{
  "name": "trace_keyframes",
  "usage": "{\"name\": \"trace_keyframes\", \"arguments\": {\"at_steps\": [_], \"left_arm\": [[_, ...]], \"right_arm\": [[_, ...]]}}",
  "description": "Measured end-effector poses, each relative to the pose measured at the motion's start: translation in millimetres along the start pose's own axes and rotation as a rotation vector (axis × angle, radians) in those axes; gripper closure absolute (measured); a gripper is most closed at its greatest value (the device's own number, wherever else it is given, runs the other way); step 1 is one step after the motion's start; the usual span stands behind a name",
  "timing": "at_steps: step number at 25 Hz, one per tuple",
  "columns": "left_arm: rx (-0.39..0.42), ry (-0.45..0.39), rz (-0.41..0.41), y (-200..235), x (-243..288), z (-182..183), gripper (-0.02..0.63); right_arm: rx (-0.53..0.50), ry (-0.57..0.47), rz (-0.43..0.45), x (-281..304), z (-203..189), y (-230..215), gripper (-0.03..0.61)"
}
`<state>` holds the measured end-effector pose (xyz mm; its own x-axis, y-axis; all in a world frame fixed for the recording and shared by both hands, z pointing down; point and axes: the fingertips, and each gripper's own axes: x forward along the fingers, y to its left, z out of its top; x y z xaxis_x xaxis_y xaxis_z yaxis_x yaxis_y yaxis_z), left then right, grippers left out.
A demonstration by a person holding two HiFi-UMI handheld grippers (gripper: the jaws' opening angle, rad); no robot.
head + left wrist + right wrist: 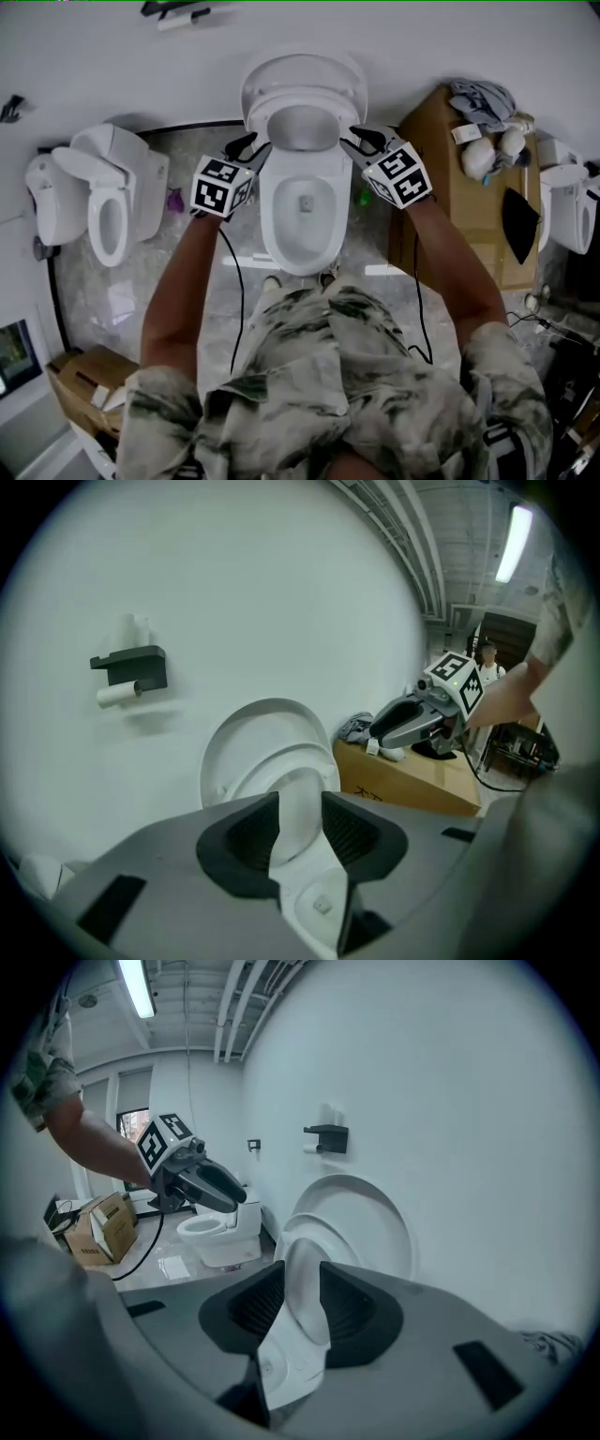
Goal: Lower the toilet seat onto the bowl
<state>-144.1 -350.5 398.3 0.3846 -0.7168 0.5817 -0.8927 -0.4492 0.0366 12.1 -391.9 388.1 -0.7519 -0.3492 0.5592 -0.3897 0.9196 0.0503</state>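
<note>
Against wall [422, 37] — oval glossy white seat [281, 101] raised

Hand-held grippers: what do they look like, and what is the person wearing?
The left hand-held gripper and the right hand-held gripper are grey with black ribbed pads and a white cube carrying black square markers. A thin black cable trails from each. The person wears pale camouflage-patterned clothes.

Left gripper [248, 147] and right gripper [366, 141]: grey shells, black ribbed pads [234, 841], black-and-white marker cubes [222, 186]; thin black cables [232, 281]; person wears green-white camouflage clothes [328, 375], short sleeves.
</note>
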Motion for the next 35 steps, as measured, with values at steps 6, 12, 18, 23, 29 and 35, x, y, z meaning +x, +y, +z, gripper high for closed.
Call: {"name": "trace_keyframes", "arguments": {"at_steps": [6, 12, 18, 23, 29, 35], "left_arm": [[0.013, 0.033, 0.035, 26, 37, 11, 0.459], [0.023, 0.072, 0.039, 47, 69, 15, 0.457], [0.031, 0.100, 0.038, 65, 96, 27, 0.453], [0.005, 0.104, 0.017, 75, 110, 33, 0.453], [-0.015, 0.143, -0.010, 78, 123, 32, 0.453], [-0.031, 0.153, -0.029, 79, 130, 27, 0.454]], "right_arm": [[-0.040, 0.020, 0.012, 36, 7, -37, 0.443], [-0.061, 0.037, 0.032, 71, 7, -58, 0.443], [-0.071, 0.059, 0.036, 96, 14, -76, 0.440], [-0.060, 0.066, 0.054, 110, 19, -80, 0.436], [-0.037, 0.075, 0.062, 118, 18, -83, 0.433], [-0.021, 0.084, 0.066, 122, 13, -84, 0.448]]}}
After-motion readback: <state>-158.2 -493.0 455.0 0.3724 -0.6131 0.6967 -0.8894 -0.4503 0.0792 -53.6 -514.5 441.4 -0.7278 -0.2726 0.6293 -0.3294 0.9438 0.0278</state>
